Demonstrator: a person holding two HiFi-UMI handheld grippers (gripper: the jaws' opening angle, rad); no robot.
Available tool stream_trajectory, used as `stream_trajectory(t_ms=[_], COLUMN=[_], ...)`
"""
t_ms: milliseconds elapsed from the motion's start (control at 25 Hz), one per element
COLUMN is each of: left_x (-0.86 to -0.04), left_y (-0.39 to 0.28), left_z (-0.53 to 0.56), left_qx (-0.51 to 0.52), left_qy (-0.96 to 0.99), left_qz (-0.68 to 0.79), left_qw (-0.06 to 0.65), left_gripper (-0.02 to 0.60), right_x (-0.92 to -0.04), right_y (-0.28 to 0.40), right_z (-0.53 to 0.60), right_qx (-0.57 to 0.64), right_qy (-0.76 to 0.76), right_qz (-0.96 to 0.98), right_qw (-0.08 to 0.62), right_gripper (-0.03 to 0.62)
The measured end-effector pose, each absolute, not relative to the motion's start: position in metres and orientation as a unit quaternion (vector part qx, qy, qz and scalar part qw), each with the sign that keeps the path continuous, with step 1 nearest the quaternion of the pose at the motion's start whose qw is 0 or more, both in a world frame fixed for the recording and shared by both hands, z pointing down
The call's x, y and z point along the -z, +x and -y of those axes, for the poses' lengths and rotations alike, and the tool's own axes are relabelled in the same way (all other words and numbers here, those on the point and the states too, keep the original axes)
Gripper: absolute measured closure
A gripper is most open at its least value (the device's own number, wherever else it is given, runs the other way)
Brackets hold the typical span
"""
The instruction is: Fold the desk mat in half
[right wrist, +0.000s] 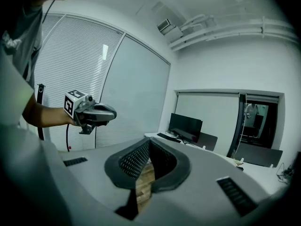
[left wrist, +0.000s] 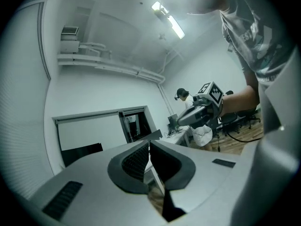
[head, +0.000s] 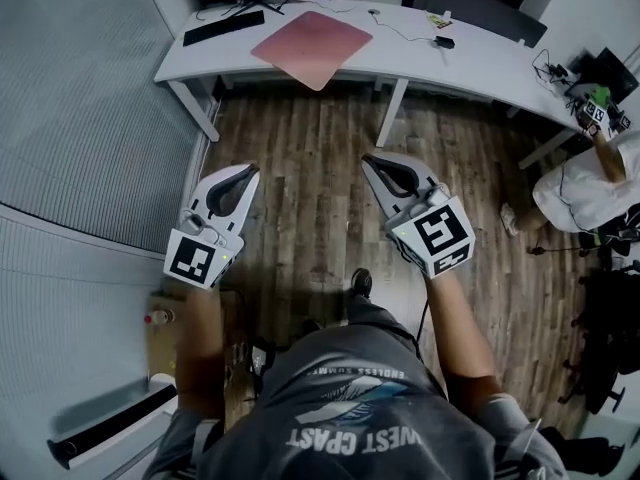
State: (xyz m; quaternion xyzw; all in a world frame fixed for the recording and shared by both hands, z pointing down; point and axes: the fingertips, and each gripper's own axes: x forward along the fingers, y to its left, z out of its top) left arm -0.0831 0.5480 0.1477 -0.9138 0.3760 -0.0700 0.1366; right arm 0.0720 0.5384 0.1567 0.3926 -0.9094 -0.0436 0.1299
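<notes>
Well short of the bench, both pairs of jaws are closed on nothing.
Flat on the white bench point(head: 480, 56) lies the pink desk mat point(head: 312, 46), turned cornerwise, its near corner at the front edge. The left gripper point(head: 247, 173) and the right gripper point(head: 369, 159) hang side by side over the wooden floor point(head: 310, 168), pointing toward the mat but well apart from it.
</notes>
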Motion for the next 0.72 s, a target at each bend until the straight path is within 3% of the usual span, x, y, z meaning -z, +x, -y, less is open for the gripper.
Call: stream_trajectory(t_ms=[720], left_x=[-0.156], left_y=[-0.024], left_z=[-0.415], left_qx=[0.106], left_qy=[-0.89], left_qz=[-0.423], left_qw=[0.135], left_gripper=[0.557], right_x=[-0.168], right_y=[0.124], right_z=[-0.385], right_qx=[0.033], right_qy=[0.329], right_qz=[0.937], right_qw=[0.111], right_gripper=[0.568])
